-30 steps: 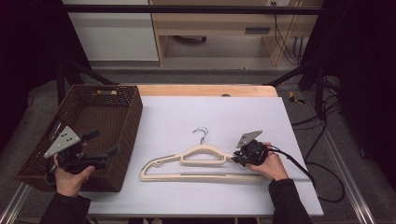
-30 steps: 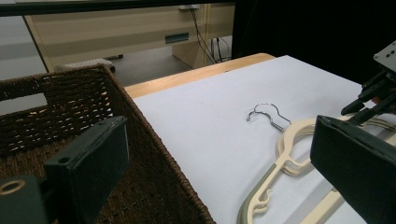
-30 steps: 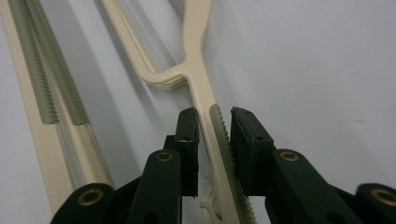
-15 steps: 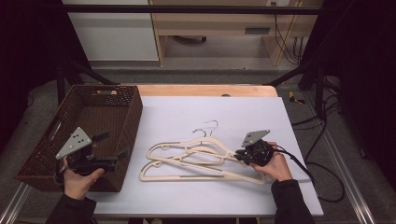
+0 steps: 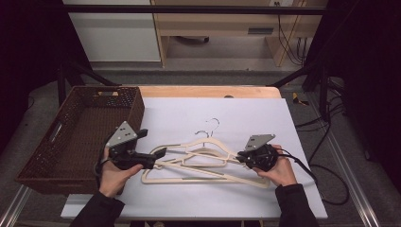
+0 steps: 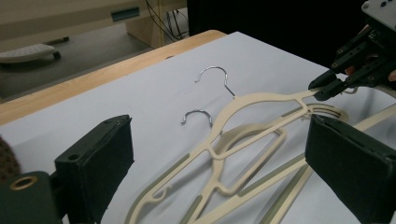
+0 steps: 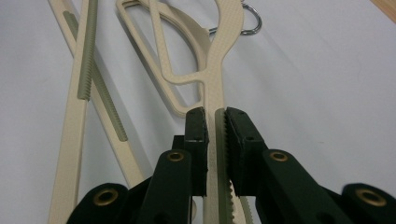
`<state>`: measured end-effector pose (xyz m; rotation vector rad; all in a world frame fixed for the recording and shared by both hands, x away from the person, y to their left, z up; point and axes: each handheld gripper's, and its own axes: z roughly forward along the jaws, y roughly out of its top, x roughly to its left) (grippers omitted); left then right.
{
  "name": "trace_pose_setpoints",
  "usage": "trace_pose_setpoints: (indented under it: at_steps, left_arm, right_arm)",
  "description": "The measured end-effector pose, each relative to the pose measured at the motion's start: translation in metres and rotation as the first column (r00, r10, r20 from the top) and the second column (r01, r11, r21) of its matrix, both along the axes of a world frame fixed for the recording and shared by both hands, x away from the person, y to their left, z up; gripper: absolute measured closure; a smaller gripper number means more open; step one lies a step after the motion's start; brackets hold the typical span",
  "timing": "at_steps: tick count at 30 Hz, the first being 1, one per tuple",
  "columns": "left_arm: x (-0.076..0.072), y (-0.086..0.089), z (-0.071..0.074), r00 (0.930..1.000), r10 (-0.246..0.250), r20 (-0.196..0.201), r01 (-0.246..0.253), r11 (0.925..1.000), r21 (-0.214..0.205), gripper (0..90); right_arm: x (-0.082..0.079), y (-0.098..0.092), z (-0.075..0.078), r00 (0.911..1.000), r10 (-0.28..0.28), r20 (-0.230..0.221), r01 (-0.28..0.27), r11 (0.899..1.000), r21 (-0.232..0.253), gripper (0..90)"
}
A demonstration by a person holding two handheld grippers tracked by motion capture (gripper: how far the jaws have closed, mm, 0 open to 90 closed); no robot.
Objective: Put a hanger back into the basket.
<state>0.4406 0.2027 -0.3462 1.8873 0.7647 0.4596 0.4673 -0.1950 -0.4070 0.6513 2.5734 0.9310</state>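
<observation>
Two cream hangers lie crossed on the white table [image 5: 293,118]. My right gripper [image 5: 239,158] [image 7: 215,126] is shut on one arm of the upper hanger [image 5: 215,142] [image 7: 219,60] [image 6: 261,100], whose metal hook [image 5: 213,124] points away from me. The second hanger [image 5: 189,179] [image 6: 252,135] lies partly under it, its smaller-looking hook [image 5: 202,134] just to the left. My left gripper [image 5: 160,153] [image 6: 224,163] is open at the hangers' left ends. Its pads [image 6: 98,163] stand wide apart with nothing between them. The right gripper's tip [image 6: 327,86] appears in the left gripper view, pinching the hanger arm.
A brown wicker basket [image 5: 137,111] stands at the table's left edge, right beside my left hand. A strip of bare wood [image 5: 203,91] runs along the far edge. The right gripper's cable [image 5: 326,189] trails off the right side.
My left gripper has come out from over the basket, rightward to the hangers' left ends. The right gripper has swung the upper hanger off the lower one, so both hooks show apart.
</observation>
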Motion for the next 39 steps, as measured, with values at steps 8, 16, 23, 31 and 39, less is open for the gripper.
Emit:
trace_pose_setpoints:
  at_steps: [8, 16, 23, 31, 39]
  left_arm:
    - [0.027, -0.038, -0.015, 0.9977, -0.051, -0.044, 0.052, 0.9985, 0.020, 10.3]
    - [0.055, -0.063, -0.040, 0.9958, -0.055, -0.073, 0.062, 0.9933, 0.098, 14.0]
    - [0.082, -0.082, -0.065, 0.9892, -0.067, -0.130, 0.089, 0.9807, 0.174, 23.2]
    - [0.099, -0.103, -0.085, 0.9801, -0.109, -0.166, 0.150, 0.9553, 0.255, 32.4]
    - [0.106, -0.113, -0.097, 0.9685, -0.141, -0.205, 0.203, 0.9240, 0.324, 55.1]
  right_arm:
    - [0.000, 0.000, 0.000, 1.0000, -0.003, 0.000, 0.003, 1.000, -0.003, 79.6]
    - [0.000, 0.000, 0.000, 1.0000, 0.003, 0.003, -0.003, 1.000, -0.001, 79.5]
    - [0.000, 0.000, 0.000, 1.0000, 0.005, 0.005, -0.005, 1.000, 0.004, 79.5]
    - [0.000, 0.001, 0.000, 1.0000, 0.005, 0.007, -0.005, 1.000, -0.002, 79.6]
    - [-0.001, 0.000, 0.001, 0.9999, 0.014, 0.009, -0.014, 1.000, 0.008, 79.5]
